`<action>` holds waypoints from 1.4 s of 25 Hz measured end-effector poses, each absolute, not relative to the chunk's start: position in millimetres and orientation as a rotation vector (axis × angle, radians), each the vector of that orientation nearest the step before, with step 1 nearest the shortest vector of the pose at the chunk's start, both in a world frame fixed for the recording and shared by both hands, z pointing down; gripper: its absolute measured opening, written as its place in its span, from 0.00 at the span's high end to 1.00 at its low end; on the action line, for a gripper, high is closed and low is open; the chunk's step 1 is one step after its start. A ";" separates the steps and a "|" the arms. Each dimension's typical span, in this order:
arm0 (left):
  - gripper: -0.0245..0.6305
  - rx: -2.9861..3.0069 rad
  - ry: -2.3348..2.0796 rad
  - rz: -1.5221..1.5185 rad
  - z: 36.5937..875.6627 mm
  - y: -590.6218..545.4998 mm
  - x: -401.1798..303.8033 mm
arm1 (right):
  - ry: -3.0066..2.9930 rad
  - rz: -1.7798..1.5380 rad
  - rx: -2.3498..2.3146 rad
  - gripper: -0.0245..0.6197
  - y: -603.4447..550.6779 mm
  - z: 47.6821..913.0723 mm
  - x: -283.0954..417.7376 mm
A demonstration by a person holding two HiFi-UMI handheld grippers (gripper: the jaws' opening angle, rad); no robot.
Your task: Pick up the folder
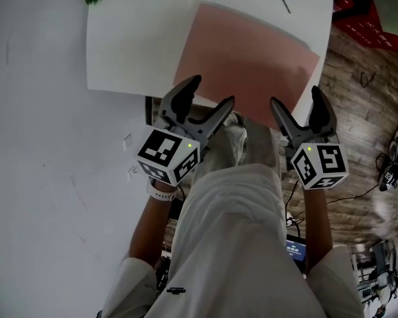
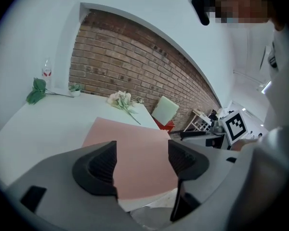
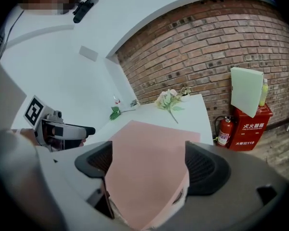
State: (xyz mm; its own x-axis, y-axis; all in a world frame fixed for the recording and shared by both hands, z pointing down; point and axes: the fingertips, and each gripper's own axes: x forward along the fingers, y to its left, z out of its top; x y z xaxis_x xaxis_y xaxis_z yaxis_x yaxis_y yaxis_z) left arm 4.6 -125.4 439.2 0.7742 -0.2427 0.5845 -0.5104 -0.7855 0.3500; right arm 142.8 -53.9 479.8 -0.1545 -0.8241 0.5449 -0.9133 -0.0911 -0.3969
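Note:
A pink folder (image 1: pixel 245 58) lies flat on the white table (image 1: pixel 132 52), and its near edge juts out past the table's front edge towards me. My left gripper (image 1: pixel 211 93) is open, its fingertips at the folder's near left edge. My right gripper (image 1: pixel 296 97) is open too, just off the folder's near right corner. In the left gripper view the folder (image 2: pixel 135 148) shows between the spread jaws of the left gripper (image 2: pixel 142 160), and no pad presses on it. The right gripper view shows the folder (image 3: pixel 149 153) the same way, framed by the right gripper (image 3: pixel 147 160).
A flower sprig (image 2: pixel 123 100) and green leaves (image 2: pixel 36 93) lie at the table's far side. Beyond the table's right end a red cabinet (image 3: pixel 250 124) bears a pale green board (image 3: pixel 246 89), with a fire extinguisher (image 3: pixel 225 129) beside it. Cables (image 1: pixel 391 158) lie on the wooden floor at the right.

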 end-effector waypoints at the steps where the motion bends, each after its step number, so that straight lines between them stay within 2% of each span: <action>1: 0.46 2.463 -0.571 0.721 441.6 -128.8 5.8 | -2.016 1.089 1.959 0.24 -54.7 484.0 144.5; 5: 0.45 2.438 -0.609 0.735 452.4 -144.7 3.9 | -1.954 1.146 1.968 0.13 -58.9 502.1 150.4; 9: 0.44 2.418 -0.666 0.753 462.4 -163.5 -0.5 | -1.932 1.197 1.963 0.10 -66.2 515.2 152.7; 26: 0.43 2.340 -0.742 0.901 512.7 -209.9 -29.2 | -1.839 1.318 1.928 0.06 -69.3 551.5 147.8; 35: 0.43 2.272 -0.625 0.993 543.8 -211.8 -40.9 | -1.815 1.320 1.898 0.06 -66.4 559.0 137.3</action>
State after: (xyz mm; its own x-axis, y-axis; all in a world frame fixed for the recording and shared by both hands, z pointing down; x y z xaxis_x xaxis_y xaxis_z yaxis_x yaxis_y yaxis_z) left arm -40.9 -211.8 543.8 0.6137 -0.1843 0.7677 -0.6127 -0.7245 0.3159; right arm 137.3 -66.4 559.0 -0.1544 -0.6989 0.6983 -0.8796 -0.2247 -0.4194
